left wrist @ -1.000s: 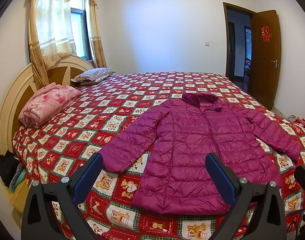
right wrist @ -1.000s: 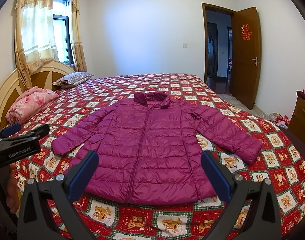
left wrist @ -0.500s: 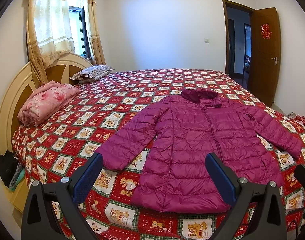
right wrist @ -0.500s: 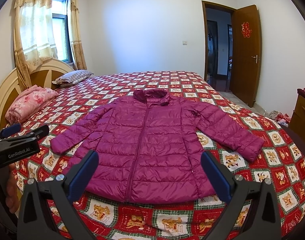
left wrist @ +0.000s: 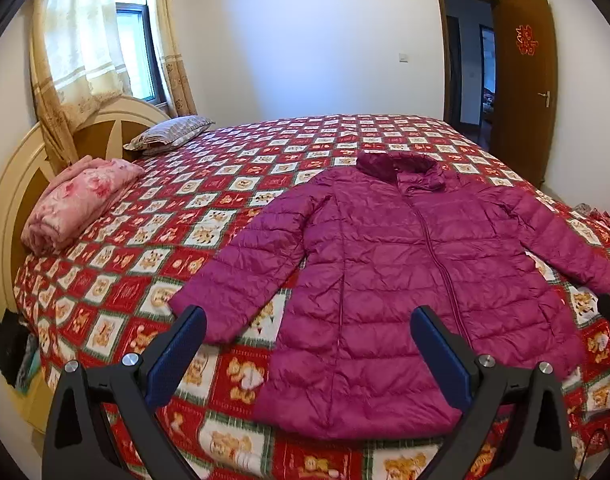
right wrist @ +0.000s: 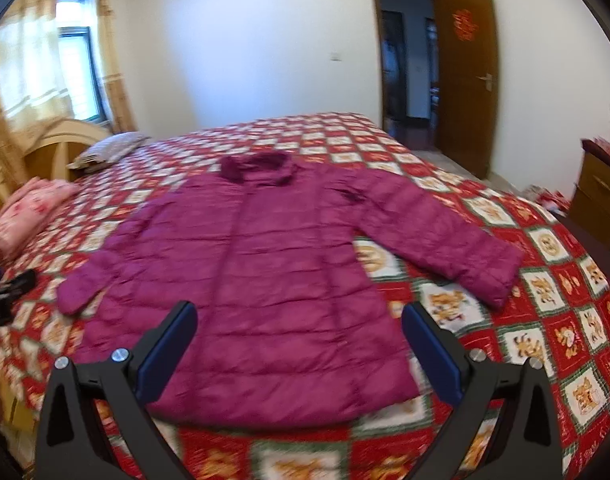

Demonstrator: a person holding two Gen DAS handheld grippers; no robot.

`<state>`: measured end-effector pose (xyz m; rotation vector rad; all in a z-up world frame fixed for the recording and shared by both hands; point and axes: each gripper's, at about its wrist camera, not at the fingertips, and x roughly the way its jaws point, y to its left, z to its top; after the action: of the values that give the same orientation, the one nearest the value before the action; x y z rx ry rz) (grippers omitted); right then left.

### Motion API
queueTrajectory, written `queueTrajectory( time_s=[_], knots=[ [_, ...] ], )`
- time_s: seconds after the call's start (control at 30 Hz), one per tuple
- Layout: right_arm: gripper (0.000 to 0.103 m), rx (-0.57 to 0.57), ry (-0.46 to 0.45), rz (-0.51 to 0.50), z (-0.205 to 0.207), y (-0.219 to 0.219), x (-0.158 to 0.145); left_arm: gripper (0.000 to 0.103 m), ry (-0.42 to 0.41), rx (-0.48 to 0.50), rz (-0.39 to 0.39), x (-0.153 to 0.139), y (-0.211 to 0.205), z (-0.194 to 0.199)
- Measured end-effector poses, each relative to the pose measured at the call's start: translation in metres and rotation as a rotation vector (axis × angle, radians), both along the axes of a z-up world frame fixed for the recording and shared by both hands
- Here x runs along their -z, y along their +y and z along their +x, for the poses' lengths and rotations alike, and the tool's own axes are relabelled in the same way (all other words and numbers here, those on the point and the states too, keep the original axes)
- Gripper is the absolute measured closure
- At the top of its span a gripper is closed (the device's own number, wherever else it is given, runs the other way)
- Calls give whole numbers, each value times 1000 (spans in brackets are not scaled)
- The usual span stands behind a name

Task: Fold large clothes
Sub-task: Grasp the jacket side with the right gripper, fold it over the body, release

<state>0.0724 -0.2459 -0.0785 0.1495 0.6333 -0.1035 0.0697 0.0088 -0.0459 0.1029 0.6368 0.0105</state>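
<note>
A magenta puffer jacket [left wrist: 405, 272] lies flat and zipped on the bed, collar towards the far side, both sleeves spread outwards. It also shows in the right wrist view [right wrist: 273, 272]. My left gripper [left wrist: 309, 324] is open and empty, held above the jacket's near hem and its left sleeve cuff [left wrist: 209, 308]. My right gripper [right wrist: 299, 320] is open and empty, above the hem's middle. The right sleeve cuff [right wrist: 497, 276] lies to its right. The left gripper's tip [right wrist: 9, 292] shows at the right wrist view's left edge.
The bed has a red patchwork quilt [left wrist: 153, 248]. A folded pink blanket [left wrist: 77, 204] and a striped pillow [left wrist: 169, 136] lie by the headboard [left wrist: 9, 184]. A wooden dresser [right wrist: 601, 192] stands to the right. An open door [left wrist: 521, 80] is at the far right.
Both grippers have moved closer to the jacket and a little lower. The right wrist view has swung rightwards and is blurred. The jacket has not moved.
</note>
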Motion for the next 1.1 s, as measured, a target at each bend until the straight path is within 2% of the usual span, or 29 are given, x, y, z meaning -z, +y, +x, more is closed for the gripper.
queueTrajectory(
  time_s=[0.3, 0.5, 0.6, 0.73, 0.8, 0.87, 0.93, 0.97, 1.03, 1.1],
  knots=[
    [0, 244, 56, 14, 37, -100, 28, 1, 15, 26, 76, 19, -23, 65],
    [0, 437, 108, 13, 53, -178, 51, 1, 45, 14, 80, 42, -36, 115],
    [0, 496, 137, 11, 59, -204, 60, 1, 56, -5, 92, 54, -40, 137],
    [15, 493, 164, 117, 64, -226, 70, 1, 69, -33, 124, 70, -42, 163],
    [18, 467, 166, 140, 68, -227, 73, 1, 87, -40, 116, 77, -38, 172],
    [33, 453, 169, 150, 71, -230, 78, 1, 94, -50, 122, 81, -35, 177],
    [62, 431, 185, 189, 72, -234, 84, 1, 108, -58, 136, 86, -32, 181],
    [65, 423, 186, 198, 72, -236, 86, 1, 116, -61, 132, 87, -29, 183],
    [84, 416, 169, 190, 70, -236, 84, 1, 130, -52, 114, 88, -25, 184],
    [88, 405, 152, 184, 70, -236, 77, 1, 132, -56, 106, 88, -20, 185]
  ],
)
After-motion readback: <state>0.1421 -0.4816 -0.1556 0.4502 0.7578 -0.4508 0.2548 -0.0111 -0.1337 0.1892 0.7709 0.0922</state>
